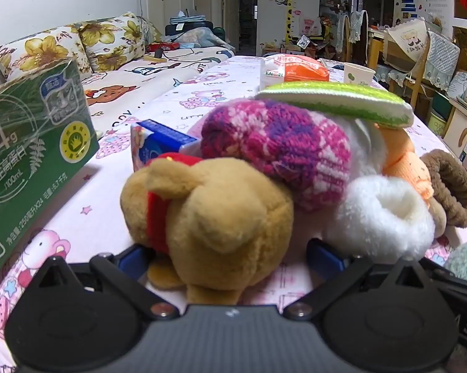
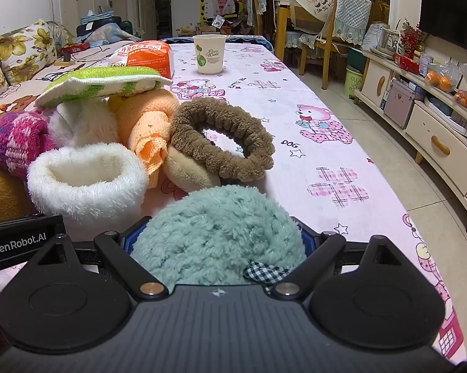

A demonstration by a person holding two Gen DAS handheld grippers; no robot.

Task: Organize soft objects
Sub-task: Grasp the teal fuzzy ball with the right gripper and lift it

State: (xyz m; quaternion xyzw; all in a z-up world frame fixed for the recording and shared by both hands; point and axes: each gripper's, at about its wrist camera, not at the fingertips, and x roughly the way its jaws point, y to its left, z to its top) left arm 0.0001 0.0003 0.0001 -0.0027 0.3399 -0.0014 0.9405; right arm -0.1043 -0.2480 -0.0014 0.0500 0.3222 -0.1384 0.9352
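The soft things lie heaped together near the front of the bench (image 2: 326,118), under its pink cartoon-print cloth. The left claw (image 1: 230,258) stands spread wide around a tan plush bear with a red collar (image 1: 214,214), seemingly ready to pinch it. The right claw (image 2: 216,242) stands equally spread around a fluffy teal pom-pom (image 2: 214,236); whether its pads press is unclear.
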